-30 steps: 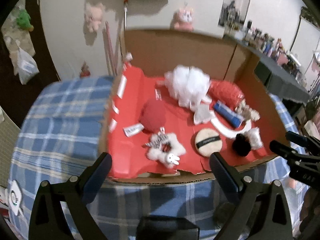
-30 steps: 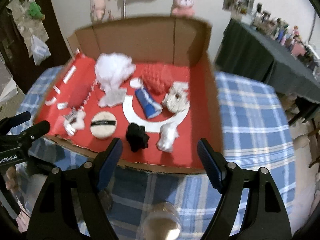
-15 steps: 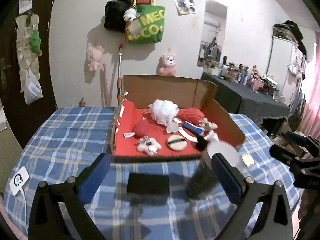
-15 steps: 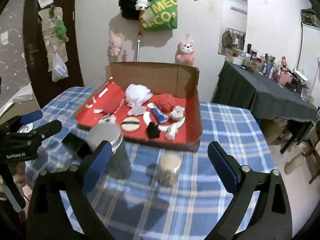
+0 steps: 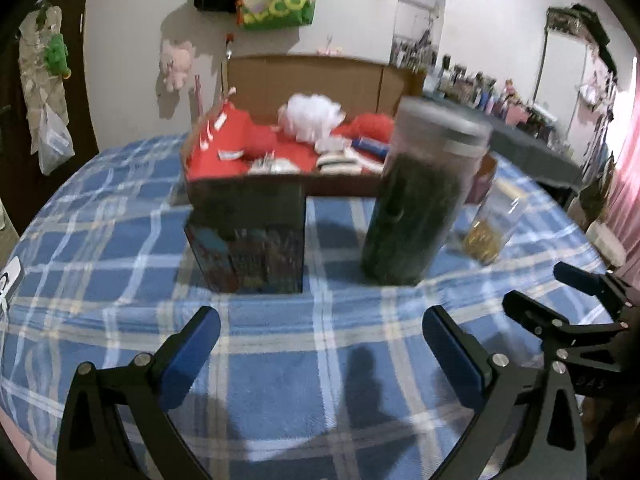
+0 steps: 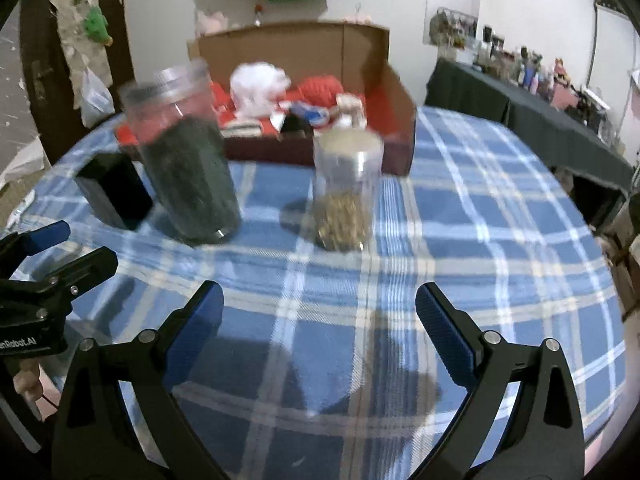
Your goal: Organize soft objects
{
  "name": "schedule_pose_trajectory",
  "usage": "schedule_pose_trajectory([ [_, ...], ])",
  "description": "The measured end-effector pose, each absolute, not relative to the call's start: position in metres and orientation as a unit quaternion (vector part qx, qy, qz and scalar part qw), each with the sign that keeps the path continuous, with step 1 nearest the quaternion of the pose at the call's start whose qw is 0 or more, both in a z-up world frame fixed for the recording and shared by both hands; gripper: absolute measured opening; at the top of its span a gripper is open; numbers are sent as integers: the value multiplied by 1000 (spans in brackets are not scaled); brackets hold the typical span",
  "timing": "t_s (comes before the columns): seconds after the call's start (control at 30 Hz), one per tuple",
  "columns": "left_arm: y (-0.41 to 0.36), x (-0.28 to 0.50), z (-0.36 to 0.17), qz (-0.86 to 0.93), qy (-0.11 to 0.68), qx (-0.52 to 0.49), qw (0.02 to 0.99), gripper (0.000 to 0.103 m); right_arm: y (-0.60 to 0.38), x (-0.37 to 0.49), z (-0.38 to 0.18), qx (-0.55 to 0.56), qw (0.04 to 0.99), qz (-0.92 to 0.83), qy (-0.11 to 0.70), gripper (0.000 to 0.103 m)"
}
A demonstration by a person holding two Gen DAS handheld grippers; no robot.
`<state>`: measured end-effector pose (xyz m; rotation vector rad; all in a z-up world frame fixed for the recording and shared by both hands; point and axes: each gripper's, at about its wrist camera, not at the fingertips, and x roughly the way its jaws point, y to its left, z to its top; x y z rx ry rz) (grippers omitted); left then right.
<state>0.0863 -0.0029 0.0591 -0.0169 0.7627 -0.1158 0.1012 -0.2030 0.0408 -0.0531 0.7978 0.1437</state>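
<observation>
Blue plaid tablecloth (image 6: 460, 208) filled the lower frame; cardboard box (image 6: 396, 92), upper centre, held the soft objects (image 6: 260, 84) on its red lining; tall dark jar (image 5: 420, 200) and small jar (image 6: 346, 192) stood before it; left gripper (image 5: 320, 344) and right gripper (image 6: 318, 320) hovered low, jaws wide, holding nothing; stage undetermined, either sorting pending or completed.
</observation>
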Motion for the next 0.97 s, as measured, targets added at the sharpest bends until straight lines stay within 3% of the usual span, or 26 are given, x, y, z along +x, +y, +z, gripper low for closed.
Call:
schedule_pose_trajectory([
  [0.23, -6, 101, 32, -39, 413, -10, 910, 103, -208, 110, 15, -26, 906, 52, 420, 98],
  [0.97, -8, 98, 29, -16, 415, 3, 910, 103, -210, 110, 14, -15, 907, 39, 419, 101],
])
